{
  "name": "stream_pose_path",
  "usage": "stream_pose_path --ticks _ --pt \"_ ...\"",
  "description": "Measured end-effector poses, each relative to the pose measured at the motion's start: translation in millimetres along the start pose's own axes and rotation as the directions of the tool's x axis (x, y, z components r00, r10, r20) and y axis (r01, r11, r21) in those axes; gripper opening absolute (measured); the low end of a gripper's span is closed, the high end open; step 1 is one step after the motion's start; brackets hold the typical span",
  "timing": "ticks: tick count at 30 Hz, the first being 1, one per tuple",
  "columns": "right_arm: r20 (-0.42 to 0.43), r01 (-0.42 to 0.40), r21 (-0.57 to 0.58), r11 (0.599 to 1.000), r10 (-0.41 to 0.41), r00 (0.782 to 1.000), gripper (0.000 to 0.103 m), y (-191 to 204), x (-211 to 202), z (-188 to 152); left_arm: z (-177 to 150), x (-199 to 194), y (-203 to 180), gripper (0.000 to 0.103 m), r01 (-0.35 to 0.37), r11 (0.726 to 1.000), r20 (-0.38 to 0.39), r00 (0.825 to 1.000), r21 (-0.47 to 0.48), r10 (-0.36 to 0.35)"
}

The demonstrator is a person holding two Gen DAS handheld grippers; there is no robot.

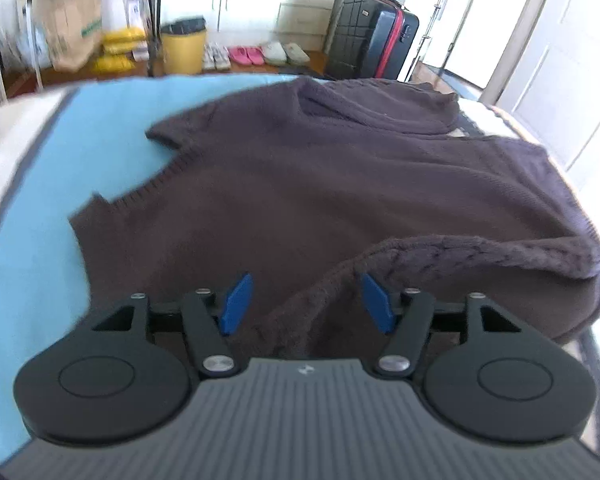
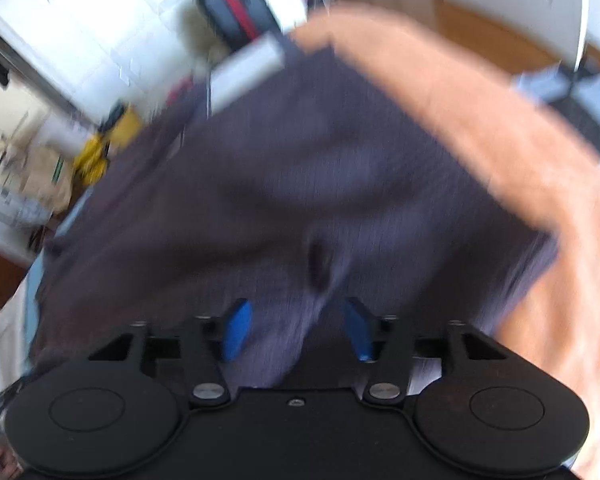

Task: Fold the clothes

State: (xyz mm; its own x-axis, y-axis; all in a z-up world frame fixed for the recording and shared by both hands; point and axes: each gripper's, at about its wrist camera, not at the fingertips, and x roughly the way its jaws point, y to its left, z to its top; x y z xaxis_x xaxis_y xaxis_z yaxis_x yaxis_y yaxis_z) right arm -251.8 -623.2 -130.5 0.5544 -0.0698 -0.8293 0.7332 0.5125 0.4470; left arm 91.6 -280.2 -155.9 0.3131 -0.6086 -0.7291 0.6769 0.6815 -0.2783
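left wrist view: a dark brown knitted sweater [image 1: 320, 184] was seen spread on a light blue sheet [image 1: 32, 272] that covered the bed; its collar lay toward the far edge of the bed and a short sleeve reached toward the left edge. a cable-knit edge [image 1: 480, 252] of the sweater was folded back over the body near the right edge, probably as the first fold of the garment. the left gripper [image 1: 306, 302] was held pointing down over the near part of the sweater with its blue pads [image 1: 236, 304] standing apart; a ridge of knit rose between them, but the pads were not seen pressing on it, so nothing was judged held. a suitcase [image 1: 372, 40], a yellow bin [image 1: 182, 46] and shoes [image 1: 256, 54] were noted on the floor beyond the far edge.

right wrist view: the picture was strongly blurred. the same sweater [image 2: 300, 184] filled the middle, and an orange cloth [image 2: 500, 140] lay beside it toward the right. the right gripper [image 2: 298, 328] was held just above the fabric, its blue pads [image 2: 236, 328] apart, with a pinch of knit bunched between them and no clamping visible. both placements were judged to fit a fold laid down and let go.
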Motion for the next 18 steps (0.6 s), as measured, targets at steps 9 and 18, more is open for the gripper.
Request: stream_pose_path --ticks 9,18 --pt "0.097 0.090 -0.222 0.971 -0.070 0.993 0.059 25.9 42.7 -7.6 -6.2 37.7 13.2 0.054 0.095 0.991 -0.104 0.989 -0.097 -0.105" --pt "0.490 0.304 -0.436 0.847 -0.060 0.870 0.017 106.9 -4.8 -4.8 -4.0 -4.0 -4.1 0.011 -0.019 0.998 0.033 0.999 -0.067 0.021"
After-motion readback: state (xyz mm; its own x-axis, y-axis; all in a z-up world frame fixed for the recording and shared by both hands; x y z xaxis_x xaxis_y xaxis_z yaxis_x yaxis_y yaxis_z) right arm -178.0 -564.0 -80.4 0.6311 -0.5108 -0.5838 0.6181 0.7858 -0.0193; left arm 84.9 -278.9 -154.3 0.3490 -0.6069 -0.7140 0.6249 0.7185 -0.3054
